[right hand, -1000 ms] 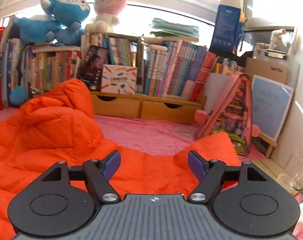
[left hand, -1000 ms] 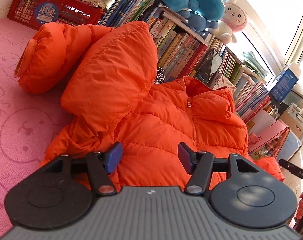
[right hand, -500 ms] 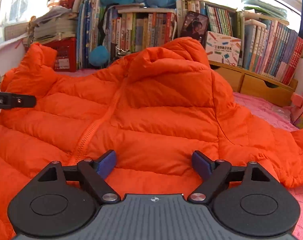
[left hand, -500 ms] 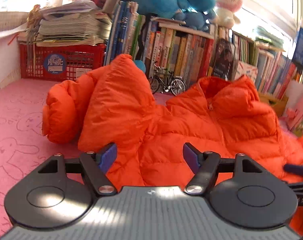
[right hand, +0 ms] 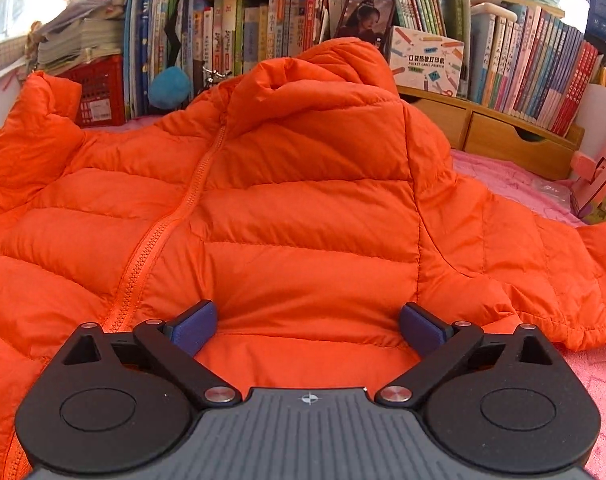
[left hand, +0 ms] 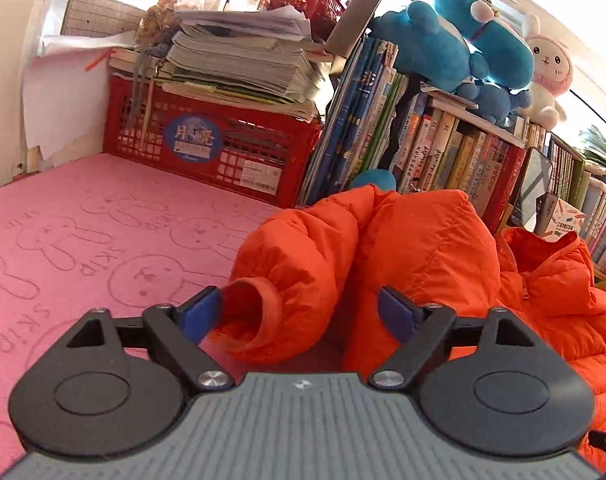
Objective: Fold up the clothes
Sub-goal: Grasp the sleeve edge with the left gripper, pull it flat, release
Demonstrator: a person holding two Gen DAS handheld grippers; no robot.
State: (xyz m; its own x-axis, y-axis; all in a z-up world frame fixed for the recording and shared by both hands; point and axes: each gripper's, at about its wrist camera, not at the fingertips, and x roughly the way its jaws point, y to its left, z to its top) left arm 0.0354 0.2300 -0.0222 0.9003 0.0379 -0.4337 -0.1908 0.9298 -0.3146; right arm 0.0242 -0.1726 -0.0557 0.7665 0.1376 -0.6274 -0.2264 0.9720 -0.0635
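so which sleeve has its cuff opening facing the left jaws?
The bunched sleeve in the left wrist view, cuff open between the left gripper's jaws. The other sleeve lies flat on the pink mat.

jacket (right hand: pixel 303 208) hem hidden, left side cropped

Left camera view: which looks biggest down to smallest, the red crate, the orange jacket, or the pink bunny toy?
1. orange jacket, though nearness inflates it
2. red crate
3. pink bunny toy, farthest away
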